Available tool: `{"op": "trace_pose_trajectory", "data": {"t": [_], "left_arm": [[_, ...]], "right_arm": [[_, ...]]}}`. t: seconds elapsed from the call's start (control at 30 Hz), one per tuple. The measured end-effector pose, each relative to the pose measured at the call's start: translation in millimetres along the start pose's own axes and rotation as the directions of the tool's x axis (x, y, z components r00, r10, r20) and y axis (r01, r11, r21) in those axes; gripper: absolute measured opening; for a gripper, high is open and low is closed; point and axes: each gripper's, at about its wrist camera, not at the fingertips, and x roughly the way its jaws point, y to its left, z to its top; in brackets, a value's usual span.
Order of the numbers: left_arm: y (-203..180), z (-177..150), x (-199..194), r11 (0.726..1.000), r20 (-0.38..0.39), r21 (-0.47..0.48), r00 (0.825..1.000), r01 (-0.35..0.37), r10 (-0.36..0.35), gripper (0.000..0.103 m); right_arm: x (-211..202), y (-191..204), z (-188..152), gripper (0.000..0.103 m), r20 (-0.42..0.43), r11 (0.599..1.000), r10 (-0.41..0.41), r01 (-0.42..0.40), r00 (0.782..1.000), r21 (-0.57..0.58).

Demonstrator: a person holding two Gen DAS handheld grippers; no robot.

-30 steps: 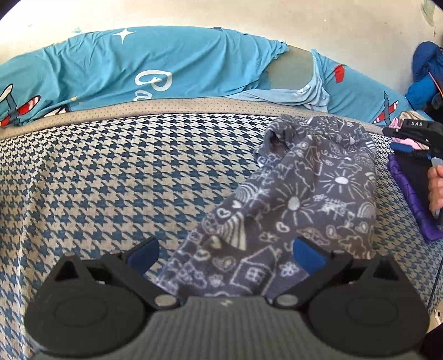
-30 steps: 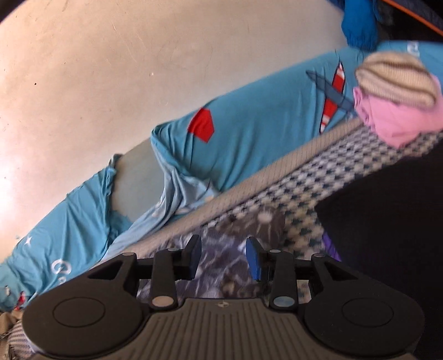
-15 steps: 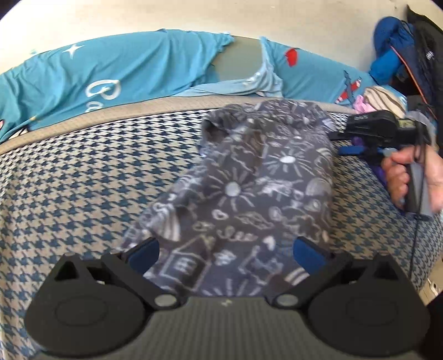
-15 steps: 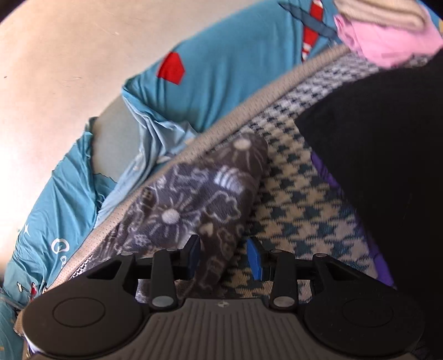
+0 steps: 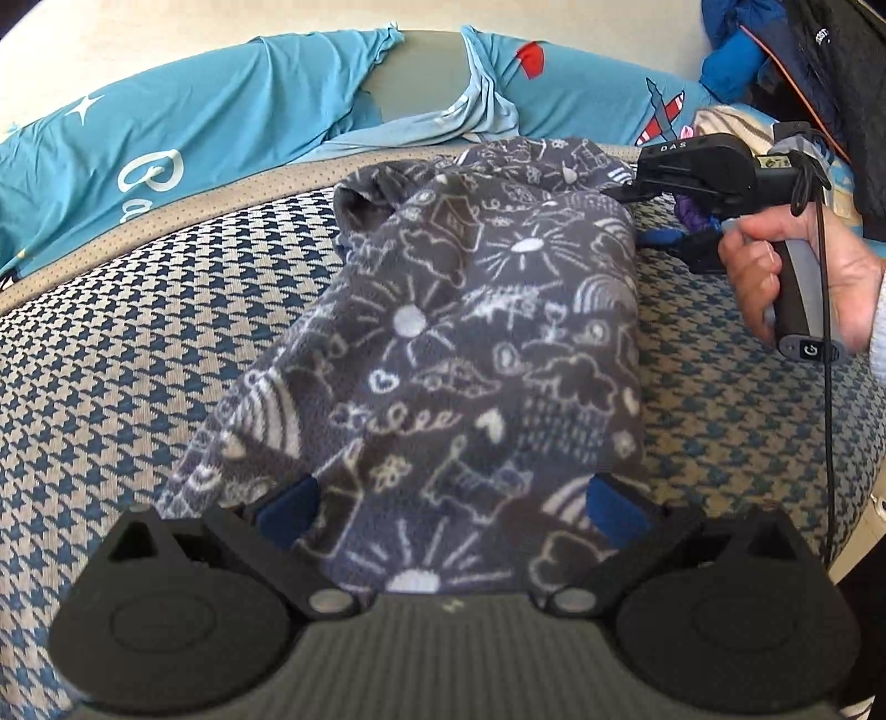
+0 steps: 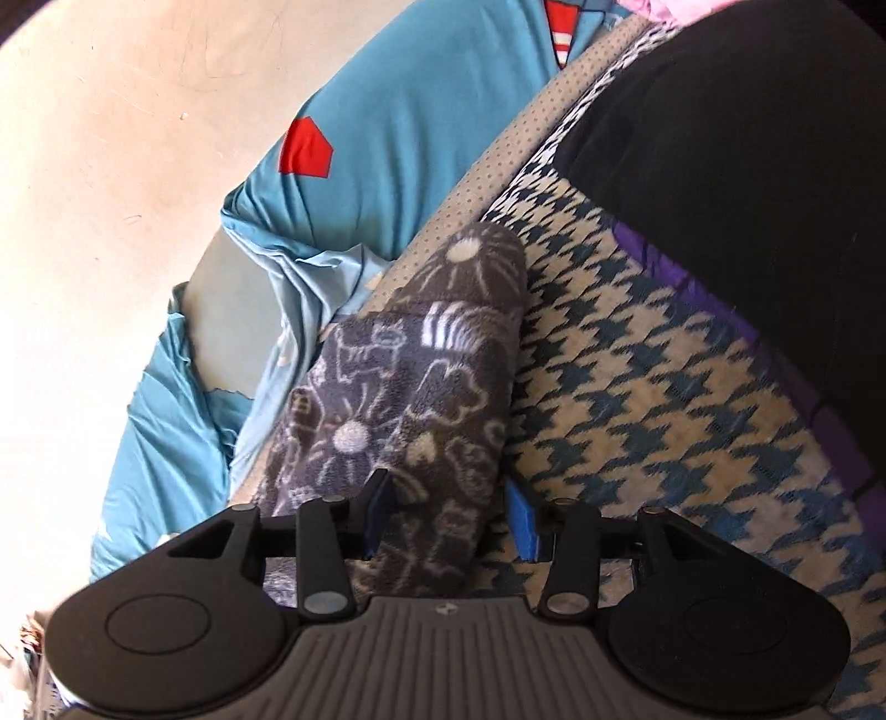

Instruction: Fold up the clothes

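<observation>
Left wrist view: grey doodle-print fleece garment [image 5: 470, 343] spread on the houndstooth bed cover [image 5: 138, 343], long axis running from the left gripper [image 5: 448, 507] up toward the far edge; jaws wide apart, straddling the near hem, no clamp yet; right gripper [image 5: 642, 191] at the far right corner, held by a hand [image 5: 797, 277]. Right wrist view: right gripper [image 6: 448, 518] jaws apart, one rolled edge of the garment [image 6: 421, 387] lying between them, black garment [image 6: 747, 166] well to the right; each gripper nearest its own end.

Home bedroom: houndstooth bedspread [image 5: 138, 343], blue pillows [image 5: 221, 127], clothes pile [image 5: 775, 50].
</observation>
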Motion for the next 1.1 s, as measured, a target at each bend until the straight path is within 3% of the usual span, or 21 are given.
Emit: {"op": "trace_pose_trajectory", "data": {"t": [0.1,0.17,0.27,0.53,0.87,1.1], "left_arm": [[4,-3,1,1.0,-0.008,-0.002,1.0,0.006,-0.006,0.103],[6,-5,0,1.0,-0.009,-0.004,1.0,0.012,-0.012,0.103],[7,-6,-3,1.0,-0.013,0.008,1.0,0.014,-0.014,0.103],[9,-15,-12,0.999,-0.031,0.046,0.999,0.029,-0.027,0.103],[17,-25,-26,0.995,-0.073,0.09,0.997,0.047,-0.04,0.103],[22,-30,-32,0.992,-0.103,0.122,0.994,0.045,-0.032,0.103]], "right_arm": [[3,-1,-1,0.035,0.007,1.0,0.011,-0.011,1.0,0.003],[7,-1,-1,0.019,0.002,1.0,0.002,-0.002,1.0,0.012],[7,2,2,0.011,0.015,1.0,-0.012,0.011,1.0,0.023],[-1,31,13,0.008,0.1,0.995,-0.039,0.047,0.994,-0.087],[19,30,7,0.007,0.094,0.963,-0.152,0.169,0.984,-0.21],[-2,35,5,0.012,0.081,0.966,-0.116,0.132,0.99,-0.221]]}}
